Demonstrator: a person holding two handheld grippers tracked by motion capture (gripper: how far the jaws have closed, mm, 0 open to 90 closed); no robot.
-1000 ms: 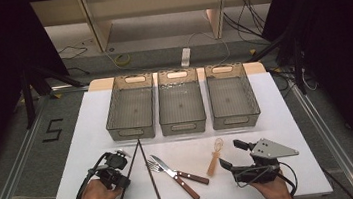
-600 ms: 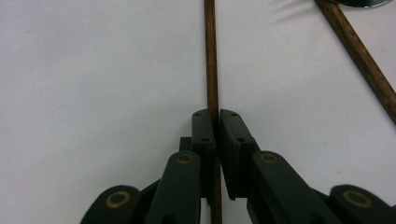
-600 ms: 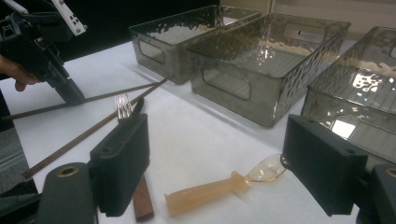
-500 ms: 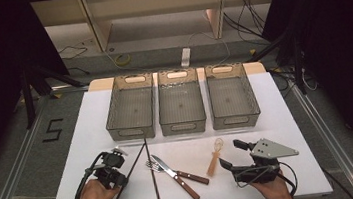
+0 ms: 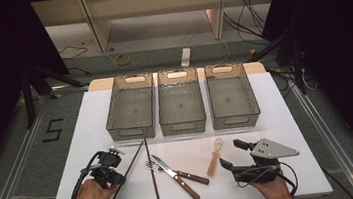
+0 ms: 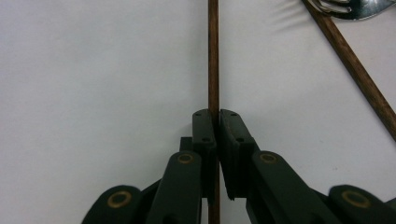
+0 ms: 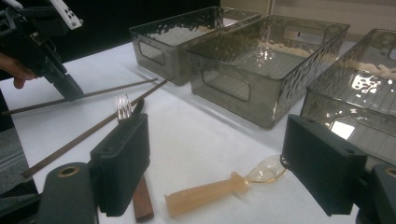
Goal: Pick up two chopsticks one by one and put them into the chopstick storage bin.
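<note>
White tabletop [image 5: 91,119]: open room at left and right edges. Three empty bins [image 5: 181,106] line the far side. Floor mark reads "5" [image 5: 53,129]. Left tool [image 5: 114,179] pinches the left chopstick [image 6: 213,56], near-left; second chopstick [image 5: 151,178], fork [image 5: 155,166], knife [image 5: 173,173] just beside. Right tool [image 5: 231,154] spread, beside spoon [image 5: 215,158].

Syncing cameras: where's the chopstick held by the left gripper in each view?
High view: chopstick slants across the lower left.
Left gripper view: upright at centre, pinched between the jaws.
Right gripper view: upper left, nearly level.
Shared landmark: second chopstick beside it.
</note>
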